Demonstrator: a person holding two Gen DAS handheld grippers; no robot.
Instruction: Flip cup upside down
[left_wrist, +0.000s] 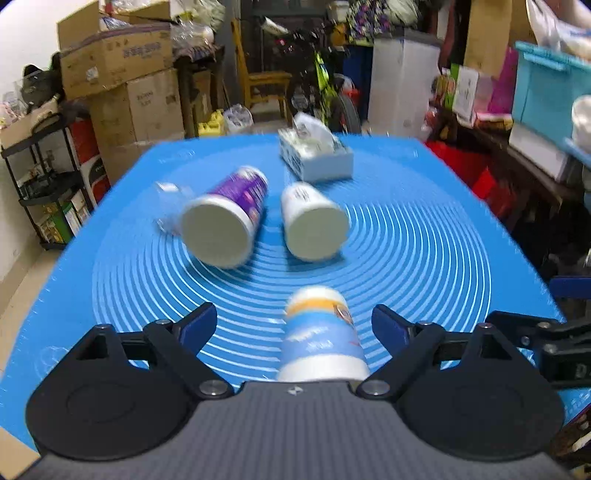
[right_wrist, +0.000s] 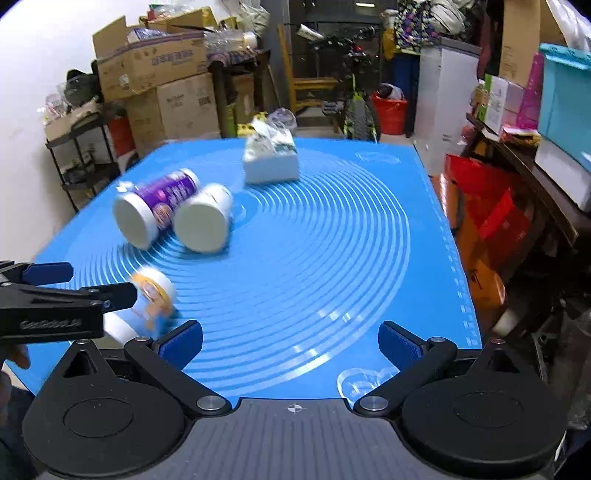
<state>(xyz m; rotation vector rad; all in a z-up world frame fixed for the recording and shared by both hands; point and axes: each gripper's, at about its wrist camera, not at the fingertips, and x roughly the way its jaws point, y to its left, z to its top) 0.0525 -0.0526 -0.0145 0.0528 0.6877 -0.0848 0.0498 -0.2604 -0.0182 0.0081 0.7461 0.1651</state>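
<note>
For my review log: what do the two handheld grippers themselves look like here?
The left gripper and right gripper look identical: black linkage arms with silver pivot bolts, round black side housings, blue fingertip pads, and a grey ribbed body bearing a small crosshair mark. From the right wrist view, white lettering, too blurred to read, shows on the left gripper's side.

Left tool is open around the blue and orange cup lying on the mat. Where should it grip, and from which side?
Grip the blue and orange cup across its mid-body, coming along the mat from the near end. It lies on its side, pointing away between the open fingers of the left tool, so its round sides face the two pads. The blue mat below leaves little room underneath.
</note>
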